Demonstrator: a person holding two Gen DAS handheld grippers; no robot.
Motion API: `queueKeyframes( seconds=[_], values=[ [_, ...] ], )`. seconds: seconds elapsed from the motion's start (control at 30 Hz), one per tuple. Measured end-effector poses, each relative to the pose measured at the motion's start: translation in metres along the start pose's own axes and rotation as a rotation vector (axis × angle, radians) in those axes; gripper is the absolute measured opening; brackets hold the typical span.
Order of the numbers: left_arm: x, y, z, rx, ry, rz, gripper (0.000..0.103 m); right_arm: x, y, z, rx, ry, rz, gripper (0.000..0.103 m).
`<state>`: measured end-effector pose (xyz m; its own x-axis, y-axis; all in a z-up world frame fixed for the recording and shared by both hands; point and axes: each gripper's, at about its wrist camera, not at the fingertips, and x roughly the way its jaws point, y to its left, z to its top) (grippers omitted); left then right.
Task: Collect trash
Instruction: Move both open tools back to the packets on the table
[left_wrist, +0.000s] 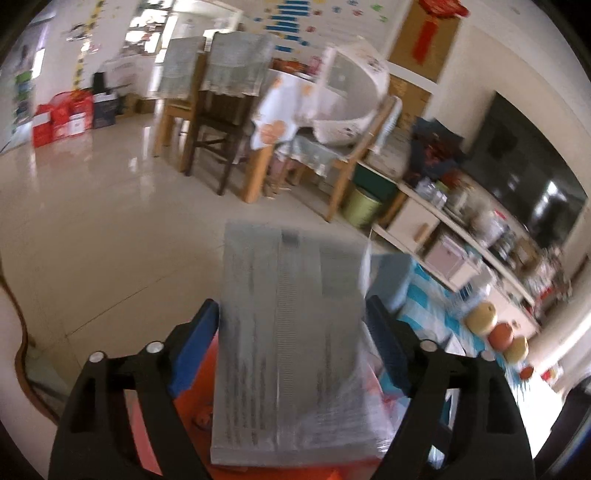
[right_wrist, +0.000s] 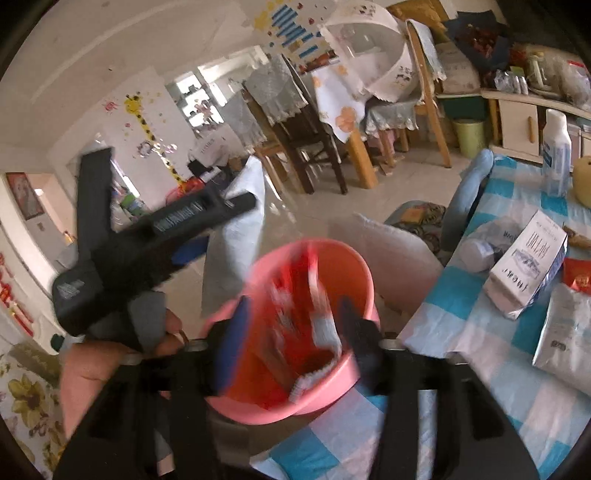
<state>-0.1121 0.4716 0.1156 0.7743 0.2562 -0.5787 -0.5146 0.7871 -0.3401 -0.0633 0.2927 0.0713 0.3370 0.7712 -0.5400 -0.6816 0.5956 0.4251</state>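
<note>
**Two wrappers over the pink bin, both about to go in**

The grey foil packet (left_wrist: 291, 332) lies between my left gripper (left_wrist: 291, 321) fingers, its flat printed back facing the camera, seam down the middle. My left jaws stand wide; the pads flank the packet's edges, and I cannot tell whether they press on it. It looks thin, light and crinkly, with no stiffness to speak of, so it would buckle if pinched across the face. I judge the firmest hold is at the sealed seam or an end crimp, gripped flat.

Below it sits the pink bin (right_wrist: 354, 266), resting on the corner of the checked tablecloth (right_wrist: 461, 332). Inside my right gripper (right_wrist: 291, 325) a red wrapper (right_wrist: 284, 306) with a serrated silver edge hangs over the bin's mouth; those jaws are wide too, pads apart from it as far as the blur shows. It is slick foil, equally flimsy.

Further out on the table lie a white carton (right_wrist: 528, 262), a silver pouch (right_wrist: 565, 328) and a white bottle (right_wrist: 556, 151), the carton the stiffest of them, best taken across its narrow sides
</note>
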Motion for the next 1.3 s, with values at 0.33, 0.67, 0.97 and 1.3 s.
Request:
queueKeyframes(
  seconds=[0.33,0.67,0.97,1.3],
  values=[
    [0.001,-0.008,-0.001,0.017,-0.042,0.033,0.092,-0.029,-0.008,-0.021,-0.076,-0.050,-0.189,0.094],
    [-0.018,-0.051,-0.016,0.187,-0.272,-0.108,0.097,-0.056,-0.031,-0.048,-0.098,-0.060,-0.311,0.095],
    [-0.017,-0.075,-0.023,0.253,-0.259,-0.089,0.097,-0.083,-0.052,-0.064,-0.079,-0.090,-0.360,0.095],
    [-0.016,-0.105,-0.037,0.330,-0.215,-0.126,0.097,-0.108,-0.071,-0.072,-0.053,-0.107,-0.388,0.095]
  ],
)
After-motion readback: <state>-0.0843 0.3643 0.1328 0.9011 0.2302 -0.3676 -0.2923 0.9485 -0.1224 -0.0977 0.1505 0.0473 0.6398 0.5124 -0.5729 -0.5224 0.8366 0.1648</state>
